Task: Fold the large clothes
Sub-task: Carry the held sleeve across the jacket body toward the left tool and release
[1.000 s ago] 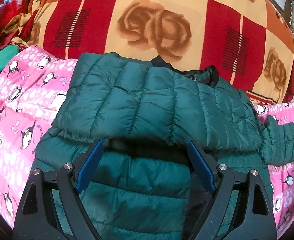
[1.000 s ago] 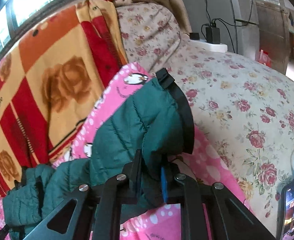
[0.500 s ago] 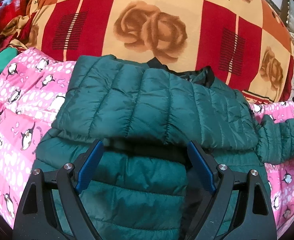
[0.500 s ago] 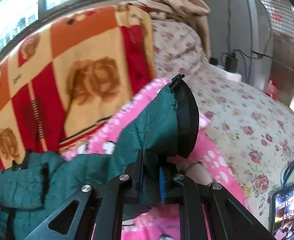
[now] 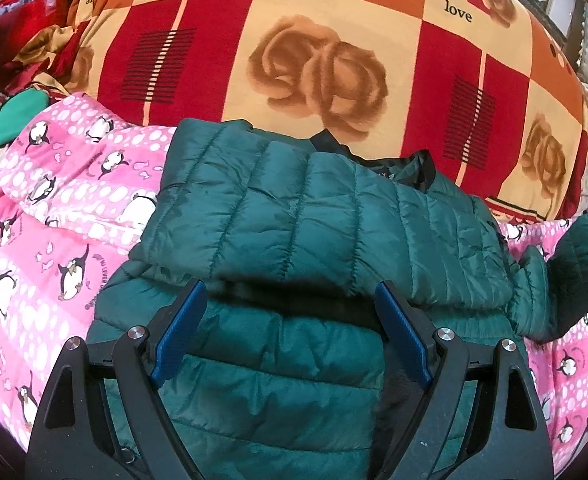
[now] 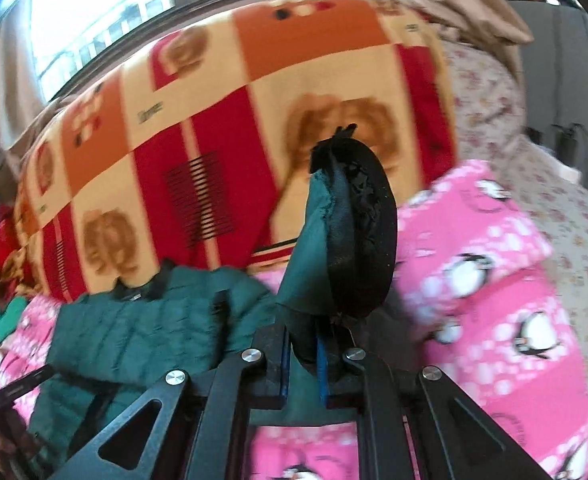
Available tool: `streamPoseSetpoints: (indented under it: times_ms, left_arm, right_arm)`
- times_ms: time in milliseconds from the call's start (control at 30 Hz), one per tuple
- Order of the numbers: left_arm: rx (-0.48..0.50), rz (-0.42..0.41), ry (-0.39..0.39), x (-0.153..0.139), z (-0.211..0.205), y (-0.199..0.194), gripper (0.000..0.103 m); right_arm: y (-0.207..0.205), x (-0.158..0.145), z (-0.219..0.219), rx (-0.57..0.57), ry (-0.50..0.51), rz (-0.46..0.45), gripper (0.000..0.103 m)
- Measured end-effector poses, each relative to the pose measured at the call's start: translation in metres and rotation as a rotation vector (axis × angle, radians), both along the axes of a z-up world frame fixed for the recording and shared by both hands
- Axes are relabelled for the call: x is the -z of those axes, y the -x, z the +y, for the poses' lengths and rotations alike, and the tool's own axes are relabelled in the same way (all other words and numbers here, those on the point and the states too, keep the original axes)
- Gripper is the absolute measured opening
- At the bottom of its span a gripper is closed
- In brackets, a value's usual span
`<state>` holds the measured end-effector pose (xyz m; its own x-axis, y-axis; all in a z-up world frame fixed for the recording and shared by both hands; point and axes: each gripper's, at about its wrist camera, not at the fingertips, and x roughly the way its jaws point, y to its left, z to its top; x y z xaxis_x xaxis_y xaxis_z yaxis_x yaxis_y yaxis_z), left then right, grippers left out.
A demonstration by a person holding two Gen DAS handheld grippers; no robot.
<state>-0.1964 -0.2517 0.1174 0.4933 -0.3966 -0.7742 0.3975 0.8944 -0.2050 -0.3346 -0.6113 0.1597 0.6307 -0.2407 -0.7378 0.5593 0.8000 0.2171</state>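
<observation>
A dark green quilted puffer jacket (image 5: 302, 232) lies on a pink penguin blanket (image 5: 53, 248), with one sleeve folded across its body. My left gripper (image 5: 289, 300) is open and empty just above the jacket's lower body. My right gripper (image 6: 304, 352) is shut on the other sleeve's cuff (image 6: 350, 232), green with a black lining, and holds it up in the air. The jacket's body (image 6: 141, 320) shows lower left in the right wrist view. The raised sleeve (image 5: 574, 268) shows at the right edge of the left wrist view.
A red, orange and cream rose-patterned blanket (image 5: 326, 60) rises behind the jacket. A floral sheet (image 6: 534, 152) lies to the right. Red and green clothes (image 5: 5, 80) are piled at the far left. A window (image 6: 105, 12) is behind.
My right gripper has swung left with the sleeve cuff, lifting it over towards the jacket's body. My left gripper has stayed open over the jacket, barely moving.
</observation>
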Motion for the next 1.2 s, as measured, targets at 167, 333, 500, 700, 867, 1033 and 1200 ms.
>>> streamPoseSetpoints:
  times_ms: [167,333,500,700,867,1033,1200]
  left_arm:
    - [-0.009,0.008,0.008,0.001,0.004,-0.003,0.086]
    - [-0.020,0.019,0.011,0.005,0.009,-0.007,0.086]
    - [-0.035,0.032,0.018,0.010,0.014,-0.012,0.086]
    - [-0.037,0.045,0.013,0.017,0.014,-0.015,0.086]
    - [-0.036,0.055,0.010,0.024,0.014,-0.017,0.086]
    - [-0.036,0.071,0.014,0.028,0.014,-0.019,0.086]
    - [-0.024,0.059,0.028,0.024,0.012,-0.016,0.086]
  right_arm:
    - [-0.029,0.010,0.033,-0.088,-0.022,0.017,0.010]
    - [-0.055,0.026,0.064,-0.159,-0.056,0.032,0.010]
    - [-0.083,0.046,0.094,-0.228,-0.086,0.060,0.010]
    - [-0.111,0.065,0.125,-0.280,-0.124,0.071,0.010]
    - [-0.130,0.091,0.147,-0.318,-0.169,0.107,0.010]
    - [-0.139,0.114,0.162,-0.329,-0.168,0.173,0.010]
    - [-0.132,0.105,0.165,-0.348,-0.164,0.159,0.050]
